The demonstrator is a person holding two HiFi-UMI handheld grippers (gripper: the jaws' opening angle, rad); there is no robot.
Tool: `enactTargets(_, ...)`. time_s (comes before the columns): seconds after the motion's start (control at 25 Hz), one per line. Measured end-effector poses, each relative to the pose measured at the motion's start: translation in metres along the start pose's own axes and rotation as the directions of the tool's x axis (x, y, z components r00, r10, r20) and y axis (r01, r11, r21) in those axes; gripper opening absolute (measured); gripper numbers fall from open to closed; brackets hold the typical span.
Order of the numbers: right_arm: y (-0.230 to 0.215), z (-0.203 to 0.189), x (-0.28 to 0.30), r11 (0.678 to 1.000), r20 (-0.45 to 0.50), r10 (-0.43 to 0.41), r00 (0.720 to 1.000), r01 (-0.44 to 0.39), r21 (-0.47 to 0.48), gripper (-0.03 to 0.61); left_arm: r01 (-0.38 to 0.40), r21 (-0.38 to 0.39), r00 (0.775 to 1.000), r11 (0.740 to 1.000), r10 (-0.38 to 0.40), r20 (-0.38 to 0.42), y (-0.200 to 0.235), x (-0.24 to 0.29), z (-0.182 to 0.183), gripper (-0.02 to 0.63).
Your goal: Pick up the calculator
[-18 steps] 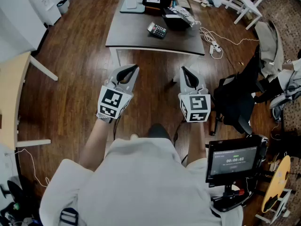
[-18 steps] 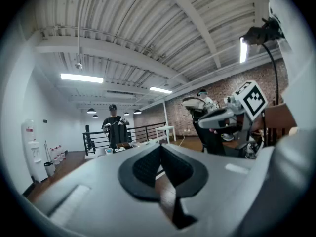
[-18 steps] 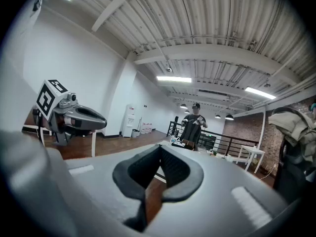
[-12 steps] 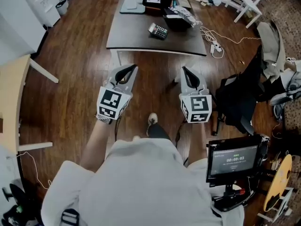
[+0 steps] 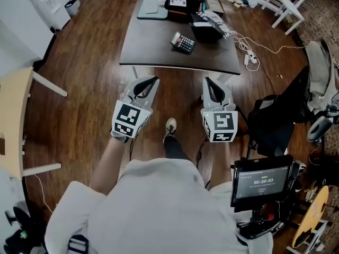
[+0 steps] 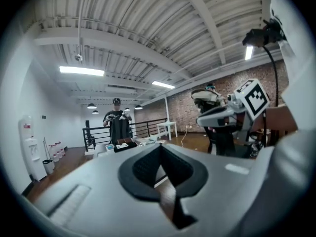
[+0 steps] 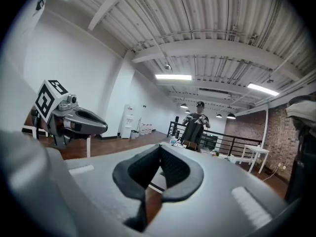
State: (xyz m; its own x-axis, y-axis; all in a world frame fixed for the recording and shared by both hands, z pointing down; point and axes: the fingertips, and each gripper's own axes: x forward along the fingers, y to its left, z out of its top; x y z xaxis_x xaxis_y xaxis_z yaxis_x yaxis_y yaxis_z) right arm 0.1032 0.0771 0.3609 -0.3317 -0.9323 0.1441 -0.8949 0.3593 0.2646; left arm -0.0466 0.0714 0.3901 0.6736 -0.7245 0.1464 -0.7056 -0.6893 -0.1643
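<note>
The calculator (image 5: 183, 42), dark with light keys, lies near the front right of the dark table (image 5: 153, 44) in the head view. Both grippers hang in front of the table, over the wooden floor and short of its edge. My left gripper (image 5: 153, 80) is shut with nothing in it, and its jaws meet at the tip in the left gripper view (image 6: 159, 147). My right gripper (image 5: 207, 80) is also shut and empty, jaws together in the right gripper view (image 7: 160, 147). Neither gripper view shows the calculator clearly.
A black bag (image 5: 205, 30), a grey tray (image 5: 150, 8) and small items crowd the table's far end. A black chair (image 5: 275, 121) and a screen (image 5: 263, 181) stand at the right, cables (image 5: 259, 49) lie on the floor. A person (image 7: 196, 127) stands beyond the table.
The table and calculator have slid lower and nearer in the head view as the person steps forward, a foot now showing between the grippers. Both grippers stay shut and side by side.
</note>
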Motion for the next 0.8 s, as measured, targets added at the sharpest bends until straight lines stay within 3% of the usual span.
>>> enactTargets(0.24, -0.038, -0.002, 0.068, 1.000, -0.019, 0.015, 1.000, -0.015, -0.021, 0.002, -0.018, 0.015, 1.000, 1.000, 0.018, -0.005, 0.048, 0.064, 0.010, 0.006)
enactTargets(0.48, -0.093, 0.006, 0.128, 1.000, -0.011, 0.004, 1.000, -0.004, -0.008, 0.002, -0.038, -0.032, 0.999, 0.999, 0.038, 0.002, 0.090, 0.120, 0.025, 0.006)
enactTargets(0.8, -0.106, 0.018, 0.181, 0.999, -0.007, 0.038, 0.999, -0.038, 0.003, 0.002, -0.059, -0.047, 0.998, 0.997, 0.058, -0.024, 0.122, 0.160, 0.023, 0.006)
